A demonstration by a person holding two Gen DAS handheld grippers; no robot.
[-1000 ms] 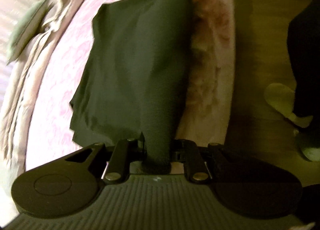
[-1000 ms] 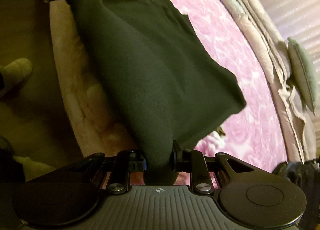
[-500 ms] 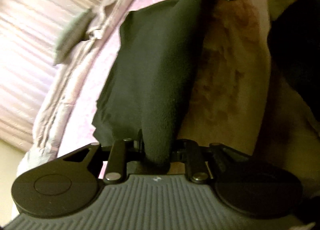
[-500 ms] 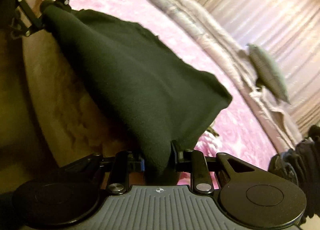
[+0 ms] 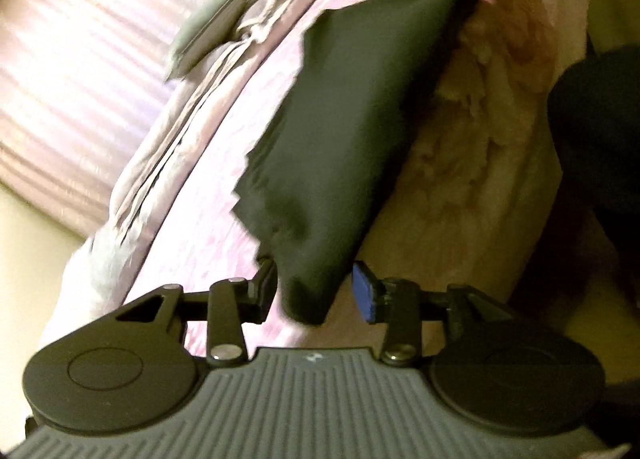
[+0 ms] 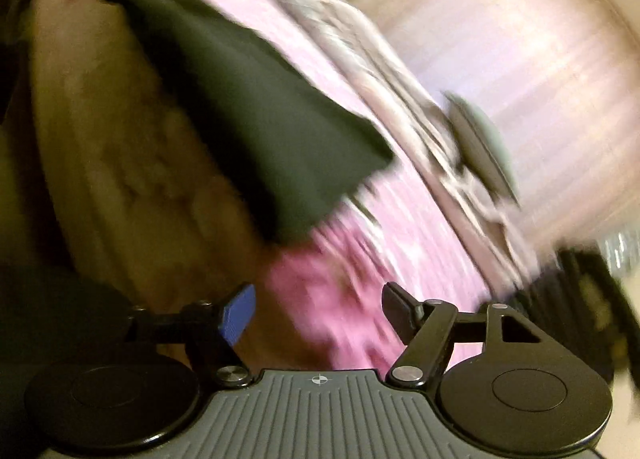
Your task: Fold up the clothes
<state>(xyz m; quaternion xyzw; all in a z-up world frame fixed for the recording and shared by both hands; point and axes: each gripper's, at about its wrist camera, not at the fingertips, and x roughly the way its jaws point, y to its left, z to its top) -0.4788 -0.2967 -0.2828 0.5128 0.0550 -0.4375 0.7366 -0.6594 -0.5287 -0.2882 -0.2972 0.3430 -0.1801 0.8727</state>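
Both tongs, left (image 5: 314, 293) and right (image 6: 318, 313), have just been opening, gripping nothing; the released cloth (image 5: 352, 147) could slide off the bed (image 5: 224, 195) edge, unfolding.

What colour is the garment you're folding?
Black, plain with no pattern: the garment lies on the pink bedspread. It shows best in the left wrist view.

One black garment (image 5: 352, 131), two grippers, one pink bedspread (image 5: 224, 219), one grey pillow (image 5: 212, 27)
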